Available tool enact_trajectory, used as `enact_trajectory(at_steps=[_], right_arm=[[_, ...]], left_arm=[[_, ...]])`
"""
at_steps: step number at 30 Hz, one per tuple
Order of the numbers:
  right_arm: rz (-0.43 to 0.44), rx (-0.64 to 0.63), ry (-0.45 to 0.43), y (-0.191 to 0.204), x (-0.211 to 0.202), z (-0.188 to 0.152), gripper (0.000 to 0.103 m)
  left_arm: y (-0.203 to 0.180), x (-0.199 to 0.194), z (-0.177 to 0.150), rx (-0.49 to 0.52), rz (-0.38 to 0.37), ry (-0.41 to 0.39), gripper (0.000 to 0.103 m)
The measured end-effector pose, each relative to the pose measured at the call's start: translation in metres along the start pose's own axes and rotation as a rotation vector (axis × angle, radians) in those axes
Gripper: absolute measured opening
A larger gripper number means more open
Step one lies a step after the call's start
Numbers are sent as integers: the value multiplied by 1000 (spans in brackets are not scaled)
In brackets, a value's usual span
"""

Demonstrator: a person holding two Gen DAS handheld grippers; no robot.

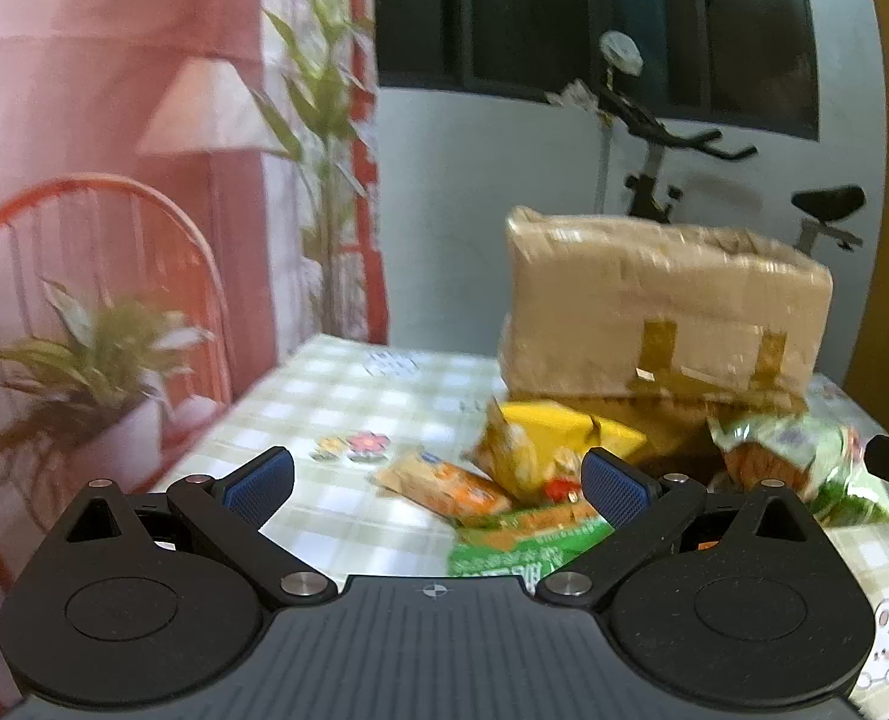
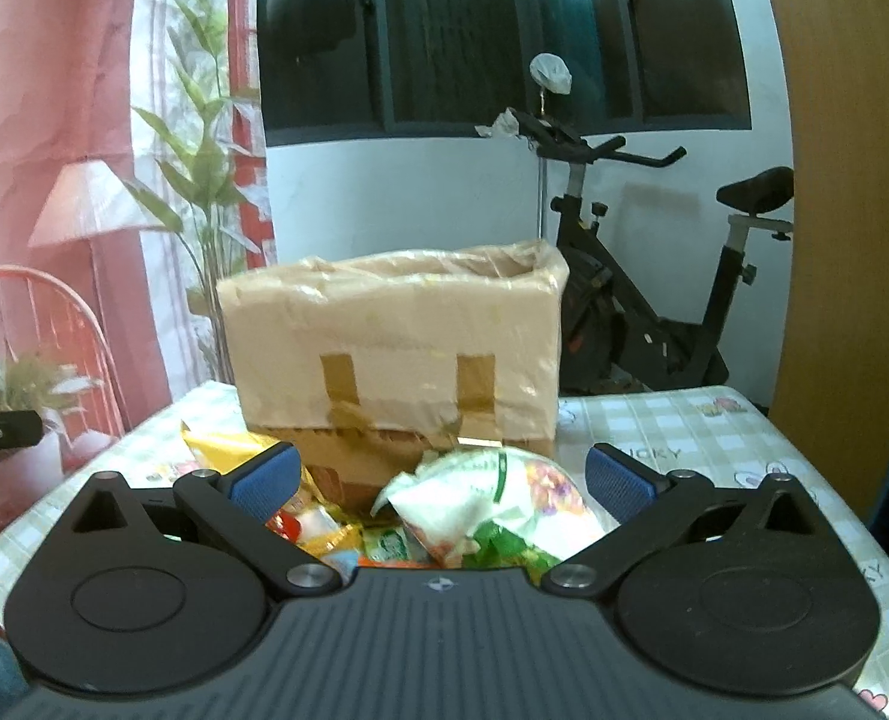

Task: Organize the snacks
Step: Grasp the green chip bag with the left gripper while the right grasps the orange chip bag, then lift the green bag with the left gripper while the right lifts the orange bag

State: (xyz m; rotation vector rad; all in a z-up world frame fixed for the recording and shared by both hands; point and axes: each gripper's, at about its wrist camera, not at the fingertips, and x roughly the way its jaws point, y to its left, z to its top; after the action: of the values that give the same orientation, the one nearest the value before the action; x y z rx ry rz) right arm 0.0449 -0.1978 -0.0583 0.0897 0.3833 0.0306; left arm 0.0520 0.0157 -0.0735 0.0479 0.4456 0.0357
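Several snack packs lie on a checked tablecloth in front of a taped cardboard box (image 1: 660, 312). In the left wrist view an orange pack (image 1: 444, 489), a yellow pack (image 1: 540, 438), a green-orange pack (image 1: 522, 540) and a green-white bag (image 1: 804, 462) lie ahead. My left gripper (image 1: 438, 480) is open above the orange pack and holds nothing. In the right wrist view the box (image 2: 396, 348) stands behind a green-white bag (image 2: 492, 504) and a yellow pack (image 2: 228, 450). My right gripper (image 2: 441, 480) is open with the green-white bag between its fingers, not clamped.
The table (image 1: 336, 396) has a left edge close to a potted plant (image 1: 102, 360) and a red chair (image 1: 84, 240). An exercise bike (image 2: 654, 276) stands behind the table. A wooden panel (image 2: 834, 240) is at the right. The box top is open.
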Motion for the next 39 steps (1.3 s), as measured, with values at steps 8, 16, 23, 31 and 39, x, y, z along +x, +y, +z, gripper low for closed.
enact_trajectory(at_steps=[8, 16, 23, 31, 39], right_arm=[[21, -5, 55, -4, 26, -30, 103], [28, -6, 119, -9, 43, -47, 103], [28, -2, 146, -10, 51, -53, 103], [43, 5, 168, -11, 62, -62, 103], [26, 22, 194, -12, 81, -73, 103]], left_arm=[[-14, 44, -23, 60, -81, 61, 103], [-14, 70, -42, 69, -104, 147, 103], [-10, 90, -53, 41, -122, 197, 103], [-7, 114, -70, 31, -124, 295, 102], [-5, 109, -68, 63, -78, 266, 76]])
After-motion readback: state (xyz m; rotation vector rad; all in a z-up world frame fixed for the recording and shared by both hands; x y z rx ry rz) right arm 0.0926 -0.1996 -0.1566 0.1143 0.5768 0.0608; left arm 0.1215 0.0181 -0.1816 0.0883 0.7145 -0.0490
